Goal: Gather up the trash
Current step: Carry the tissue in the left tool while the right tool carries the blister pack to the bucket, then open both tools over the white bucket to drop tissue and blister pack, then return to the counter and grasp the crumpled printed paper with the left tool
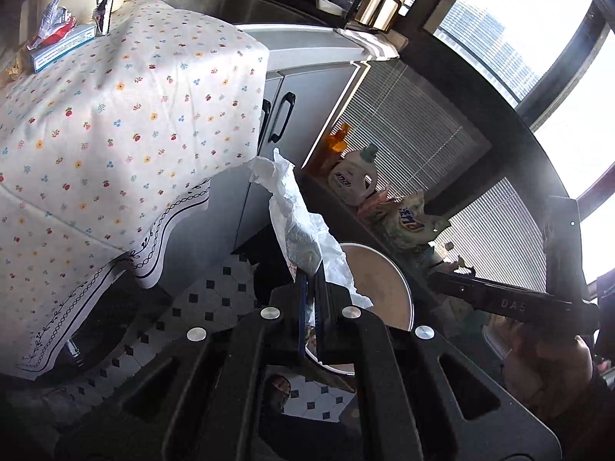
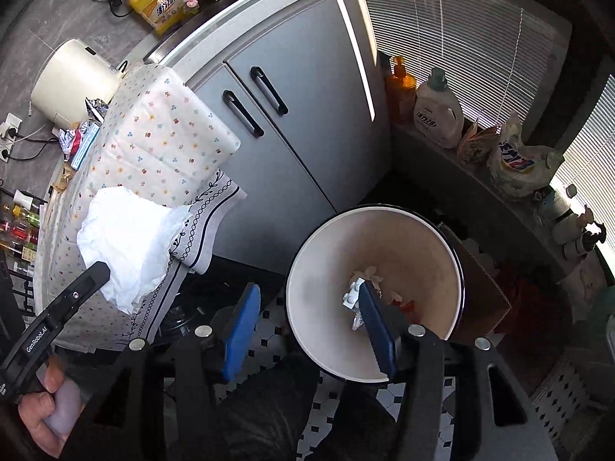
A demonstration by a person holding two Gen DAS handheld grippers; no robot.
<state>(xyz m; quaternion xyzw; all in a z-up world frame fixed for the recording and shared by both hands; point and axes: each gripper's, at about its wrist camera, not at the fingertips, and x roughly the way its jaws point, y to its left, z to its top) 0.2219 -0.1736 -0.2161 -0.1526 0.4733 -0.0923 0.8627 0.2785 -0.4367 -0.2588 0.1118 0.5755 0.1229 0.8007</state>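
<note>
My left gripper (image 1: 312, 274) is shut on a crumpled white tissue (image 1: 296, 211), which sticks up from its jaws beside the flowered tablecloth (image 1: 115, 115). Just beyond it stands the round bin (image 1: 384, 280), white inside with a dark rim. In the right wrist view my right gripper (image 2: 307, 287) is open over the bin (image 2: 326, 276), with nothing between its blue pads (image 2: 240, 330). A small white-blue scrap (image 2: 354, 295) and other bits lie in the bin by the right finger. The left gripper (image 2: 100, 269) holds the tissue (image 2: 127, 238) at the left. A red-silver wrapper (image 1: 54, 27) and a blue-white box (image 1: 61, 48) lie on the table.
A grey cabinet with black handles (image 2: 269, 92) stands behind the bin. Detergent bottles (image 2: 438, 111) and bags line a ledge under the blinds. A cardboard box (image 2: 484, 288) sits beside the bin on the tiled floor (image 2: 269, 342). A person's hand (image 2: 46, 403) grips the left handle.
</note>
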